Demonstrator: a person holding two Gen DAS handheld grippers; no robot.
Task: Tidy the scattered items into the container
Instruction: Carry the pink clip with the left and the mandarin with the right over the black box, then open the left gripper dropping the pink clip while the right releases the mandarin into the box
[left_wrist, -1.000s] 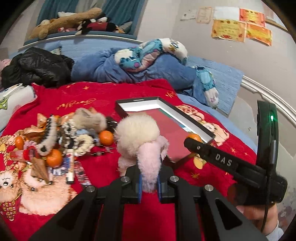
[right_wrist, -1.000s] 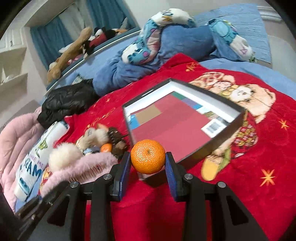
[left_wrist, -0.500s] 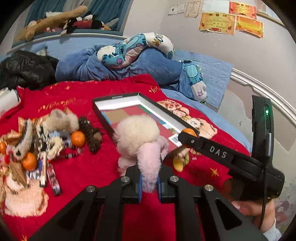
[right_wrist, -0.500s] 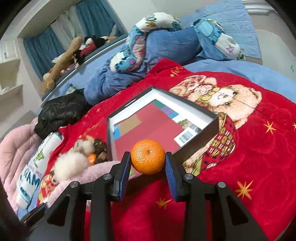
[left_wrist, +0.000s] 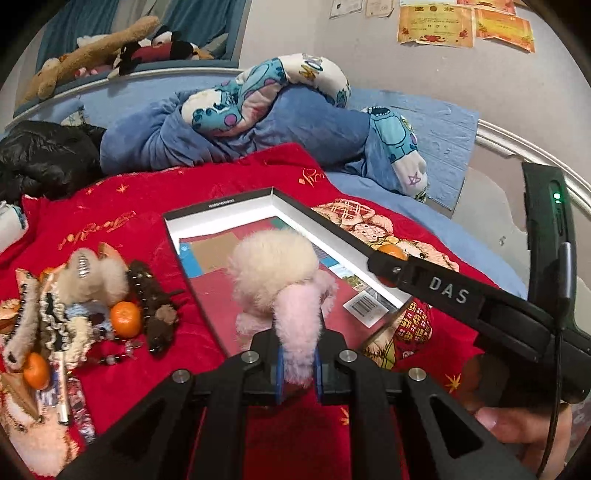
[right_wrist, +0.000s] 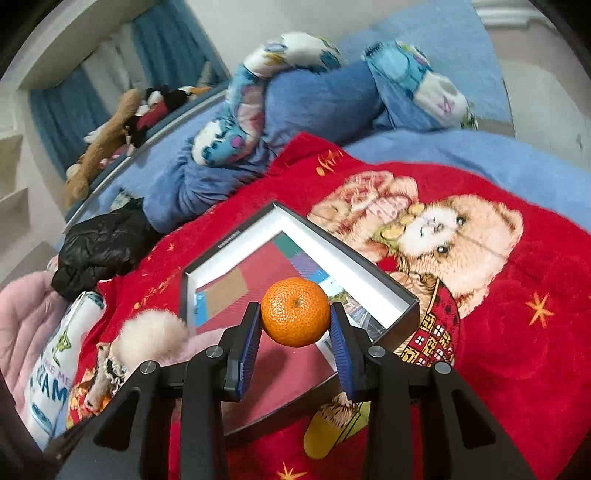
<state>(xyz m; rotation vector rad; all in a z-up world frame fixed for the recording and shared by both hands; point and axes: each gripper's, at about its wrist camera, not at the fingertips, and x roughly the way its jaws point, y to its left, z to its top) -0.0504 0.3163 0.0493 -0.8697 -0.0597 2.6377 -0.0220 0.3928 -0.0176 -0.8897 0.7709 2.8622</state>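
Note:
My left gripper (left_wrist: 298, 373) is shut on a fluffy cream-and-pink pompom toy (left_wrist: 275, 275), held over the near edge of the open black box (left_wrist: 325, 225) with white walls and a red floor. My right gripper (right_wrist: 295, 334) is shut on a mandarin (right_wrist: 294, 312) and hangs over the same box (right_wrist: 347, 258). In the left wrist view the right gripper's finger (left_wrist: 424, 282) reaches across the box's right corner, with the mandarin (left_wrist: 392, 252) peeking above it. The pompom toy (right_wrist: 153, 332) also shows at lower left in the right wrist view.
A pile of scattered items (left_wrist: 74, 295) lies left of the box on the red blanket (left_wrist: 110, 206): two mandarins (left_wrist: 125, 319), fluffy hair clips, a dark brown clip (left_wrist: 157, 306), wrappers. Blue bedding with a plush toy (left_wrist: 280, 96) and a black jacket (left_wrist: 40, 162) lie behind. A person's hand (left_wrist: 517, 428) holds the right gripper.
Both grippers have travelled toward the box with their loads; the box now sits nearer and more central, and the pile has slid left in the left wrist view. Both grips are unchanged.

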